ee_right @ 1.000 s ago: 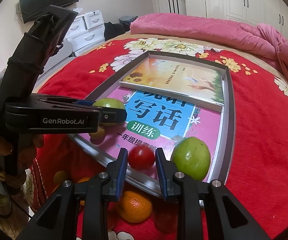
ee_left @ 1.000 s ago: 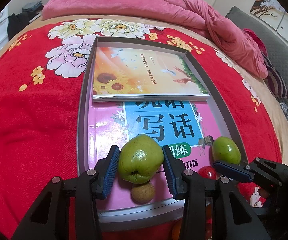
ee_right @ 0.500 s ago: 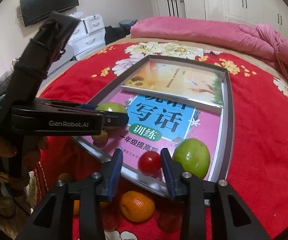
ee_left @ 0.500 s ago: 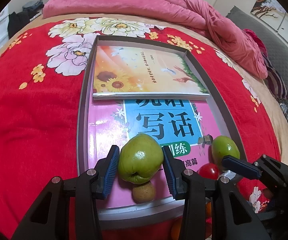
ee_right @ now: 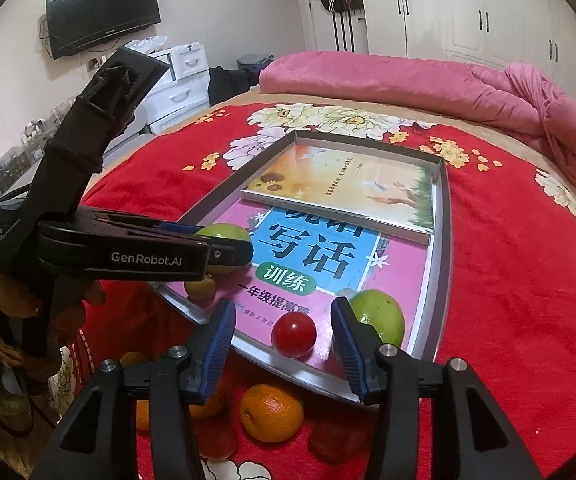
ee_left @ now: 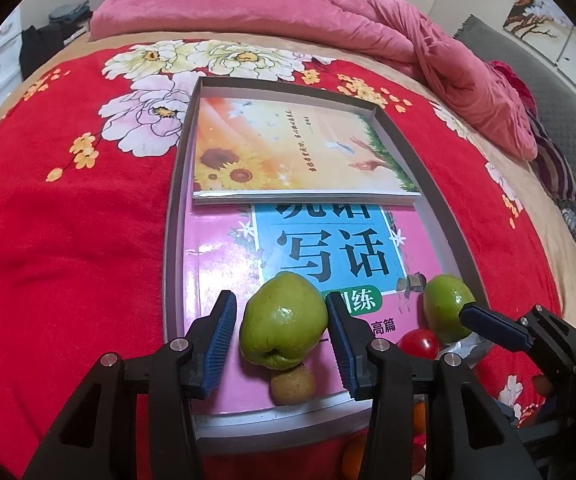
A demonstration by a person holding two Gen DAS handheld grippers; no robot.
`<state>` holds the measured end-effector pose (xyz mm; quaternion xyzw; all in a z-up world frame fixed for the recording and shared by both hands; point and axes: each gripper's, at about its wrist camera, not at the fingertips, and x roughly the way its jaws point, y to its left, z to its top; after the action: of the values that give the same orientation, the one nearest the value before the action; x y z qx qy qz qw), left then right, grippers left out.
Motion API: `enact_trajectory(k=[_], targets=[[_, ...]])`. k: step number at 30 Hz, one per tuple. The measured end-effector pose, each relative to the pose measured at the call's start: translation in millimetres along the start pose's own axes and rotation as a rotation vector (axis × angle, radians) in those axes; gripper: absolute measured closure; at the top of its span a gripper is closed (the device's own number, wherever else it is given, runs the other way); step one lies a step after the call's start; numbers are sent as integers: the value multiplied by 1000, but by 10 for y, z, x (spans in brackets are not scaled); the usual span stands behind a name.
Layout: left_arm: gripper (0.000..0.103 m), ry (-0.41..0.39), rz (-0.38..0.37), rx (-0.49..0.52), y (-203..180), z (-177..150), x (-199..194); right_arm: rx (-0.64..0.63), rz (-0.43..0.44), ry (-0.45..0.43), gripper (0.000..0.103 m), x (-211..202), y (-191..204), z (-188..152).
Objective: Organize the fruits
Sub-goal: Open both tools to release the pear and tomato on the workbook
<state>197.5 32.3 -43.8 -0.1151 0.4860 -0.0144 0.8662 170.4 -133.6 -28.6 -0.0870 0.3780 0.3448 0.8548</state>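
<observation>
Right tool point(ee_right: 281, 338) opened off tomato point(ee_right: 293, 334) | left tool point(ee_left: 279, 342) (open) flanks guava point(ee_left: 283, 321)

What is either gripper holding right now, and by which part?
Nothing. The left gripper has its jaws open around the green apple; the right gripper is open around the red tomato.

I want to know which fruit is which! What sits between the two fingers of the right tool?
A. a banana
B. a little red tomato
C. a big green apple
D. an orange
B: the small red tomato lies in the tray between the spread fingers of the right tool, which are not touching it; the orange sits outside, on the bedspread.
</observation>
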Motion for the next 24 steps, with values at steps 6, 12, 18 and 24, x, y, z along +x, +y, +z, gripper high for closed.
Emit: enact_trajectory(k=[6, 12, 18, 24], targets=[[50, -10, -20, -8, -5, 10, -71, 2, -8, -14, 50, -44, 1, 7], [48, -30, -36, -6, -50, 14, -188, 6, -19, -40, 45, -118, -18, 29], [42, -54, -53, -5, -85, 27, -317, 21, -29, -67, 41, -198, -63, 61], [41, -63, -60, -5, -83, 22, -384, 38, -40, -88, 39, -260, -114, 82]])
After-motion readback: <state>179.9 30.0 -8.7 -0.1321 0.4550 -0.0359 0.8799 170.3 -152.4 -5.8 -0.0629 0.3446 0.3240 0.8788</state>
